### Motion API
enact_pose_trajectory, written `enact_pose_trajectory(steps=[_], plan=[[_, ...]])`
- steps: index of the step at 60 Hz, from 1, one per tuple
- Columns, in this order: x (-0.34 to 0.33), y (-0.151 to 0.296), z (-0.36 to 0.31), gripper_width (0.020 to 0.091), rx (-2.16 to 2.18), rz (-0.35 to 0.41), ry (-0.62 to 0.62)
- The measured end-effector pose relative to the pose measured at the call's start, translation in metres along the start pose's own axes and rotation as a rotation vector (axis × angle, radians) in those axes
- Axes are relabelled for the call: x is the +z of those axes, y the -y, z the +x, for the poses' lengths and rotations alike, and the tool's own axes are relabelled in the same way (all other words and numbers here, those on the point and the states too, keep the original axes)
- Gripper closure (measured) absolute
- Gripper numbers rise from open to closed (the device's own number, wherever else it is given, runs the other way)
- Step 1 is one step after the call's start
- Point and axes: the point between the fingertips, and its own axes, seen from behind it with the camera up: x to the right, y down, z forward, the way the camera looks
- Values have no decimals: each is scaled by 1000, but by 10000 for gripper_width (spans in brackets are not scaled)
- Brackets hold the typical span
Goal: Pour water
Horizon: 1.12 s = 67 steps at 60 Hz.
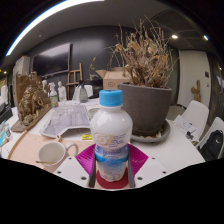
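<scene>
While gripped, bottle point(111, 140) upright, cap point(111, 98) up.

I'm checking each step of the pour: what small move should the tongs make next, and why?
Probably lift the bottle and carry it left toward the mug. The bottle stands upright between the pink pads of the tongs, its blue cap still on; whether they already press on it can't be told, so squeeze first. The cap would need removing before any water flows.

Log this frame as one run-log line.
gripper: shut on bottle | bottle: upright, blue cap on | cup: on table, beside it | pour: not begun
</scene>
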Motion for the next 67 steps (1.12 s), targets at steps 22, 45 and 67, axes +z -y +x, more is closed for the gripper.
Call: enact_pose_trajectory(steps=[22, 45, 67], plan=[[-60, 7, -5, 250, -7, -107, -84], [-247, 29, -110, 248, -58, -232, -141], [-306, 31, -152, 251, -47, -250, -131]])
